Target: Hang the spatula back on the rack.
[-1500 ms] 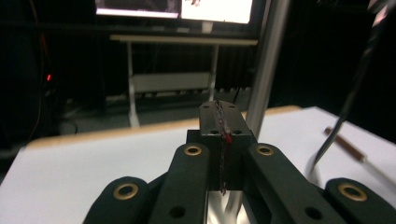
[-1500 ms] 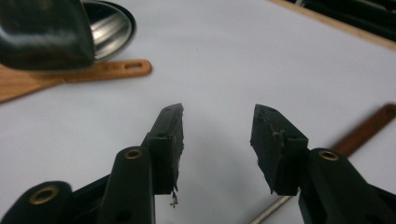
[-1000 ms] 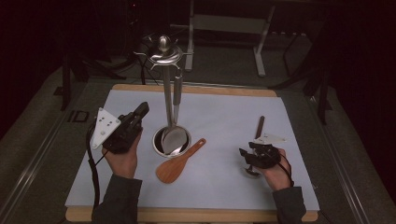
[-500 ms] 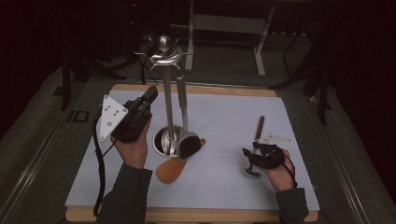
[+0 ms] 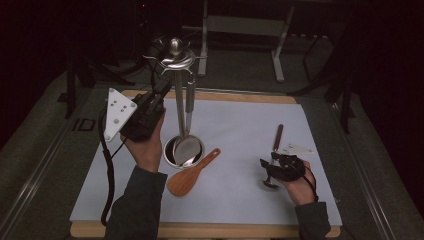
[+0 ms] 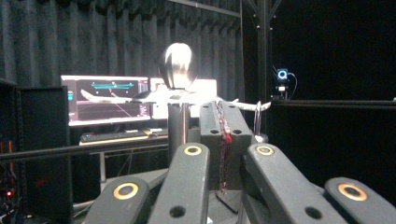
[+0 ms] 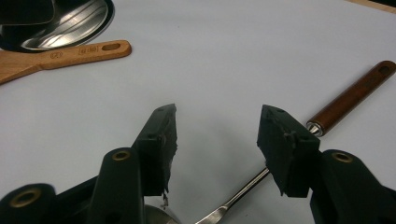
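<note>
A steel utensil stand point(image 5: 176, 60) rises from a round base at the mat's middle. A metal ladle point(image 5: 189, 146) hangs from one of its arms. My left gripper point(image 5: 164, 89) is raised beside the top of the stand, shut, with nothing visible between its jaws. In the left gripper view the left gripper point(image 6: 224, 109) points at the stand's knob point(image 6: 180, 65). My right gripper point(image 7: 217, 116) rests low over the mat, open. Its jaws have just been opening, with nothing between them. A spoon with a brown handle point(image 7: 350, 98) lies under its right jaw.
A wooden rice paddle point(image 5: 192, 175) lies on the white mat point(image 5: 240, 125) just right of the stand's base point(image 7: 60, 23). The brown-handled spoon point(image 5: 277, 136) points away from my right hand. A dark frame and monitors point(image 6: 109, 98) stand beyond the table.
My left gripper has risen along the stand from near its base to its top, staying shut. The right hand has stayed in place.
</note>
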A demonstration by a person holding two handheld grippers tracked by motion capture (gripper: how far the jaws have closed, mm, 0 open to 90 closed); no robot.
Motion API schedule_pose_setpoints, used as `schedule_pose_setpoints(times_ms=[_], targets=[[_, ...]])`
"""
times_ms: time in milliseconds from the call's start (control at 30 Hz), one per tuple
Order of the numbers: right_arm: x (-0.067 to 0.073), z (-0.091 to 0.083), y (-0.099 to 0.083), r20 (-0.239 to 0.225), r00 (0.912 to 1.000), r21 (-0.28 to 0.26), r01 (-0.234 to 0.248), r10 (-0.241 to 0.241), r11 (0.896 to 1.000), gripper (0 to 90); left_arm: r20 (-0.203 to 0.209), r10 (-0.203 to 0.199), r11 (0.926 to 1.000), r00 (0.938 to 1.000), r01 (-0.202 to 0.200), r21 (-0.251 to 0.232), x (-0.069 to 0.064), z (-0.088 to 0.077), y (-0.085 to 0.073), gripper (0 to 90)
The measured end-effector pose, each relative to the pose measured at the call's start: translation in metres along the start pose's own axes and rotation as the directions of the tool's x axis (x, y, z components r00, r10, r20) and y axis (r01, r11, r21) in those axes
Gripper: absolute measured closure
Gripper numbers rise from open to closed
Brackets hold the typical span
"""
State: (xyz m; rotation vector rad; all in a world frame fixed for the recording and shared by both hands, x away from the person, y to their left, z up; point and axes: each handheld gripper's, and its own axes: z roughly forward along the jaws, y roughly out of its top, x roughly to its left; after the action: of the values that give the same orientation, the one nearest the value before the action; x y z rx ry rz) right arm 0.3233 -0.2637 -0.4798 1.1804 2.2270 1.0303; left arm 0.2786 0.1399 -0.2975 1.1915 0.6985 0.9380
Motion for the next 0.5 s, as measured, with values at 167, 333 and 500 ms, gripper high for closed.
schedule_pose_setpoints(times_ms=[167, 333, 500], targets=[[-0.0004, -0.0003, -0.0003, 0.002, 1.0, -0.001, -0.001, 0.001, 1.0, 47.0, -0.003, -0.004, 1.0, 1.0, 0.004, 0.004, 0.0014, 0.0033, 0.0024, 89.7], [-0.0014, -0.0012, -0.0005, 0.004, 1.0, -0.003, -0.003, 0.003, 1.0, 47.1, -0.007, 0.0, 0.9999, 1.0, 0.0, 0.013, 0.0037, 0.0047, 0.0034, 89.8], [-0.0021, -0.0018, -0.0008, 0.005, 1.0, -0.005, -0.006, 0.006, 1.0, 47.1, -0.01, 0.009, 0.9998, 0.9999, -0.008, 0.017, 0.0038, 0.0045, 0.0036, 89.8]])
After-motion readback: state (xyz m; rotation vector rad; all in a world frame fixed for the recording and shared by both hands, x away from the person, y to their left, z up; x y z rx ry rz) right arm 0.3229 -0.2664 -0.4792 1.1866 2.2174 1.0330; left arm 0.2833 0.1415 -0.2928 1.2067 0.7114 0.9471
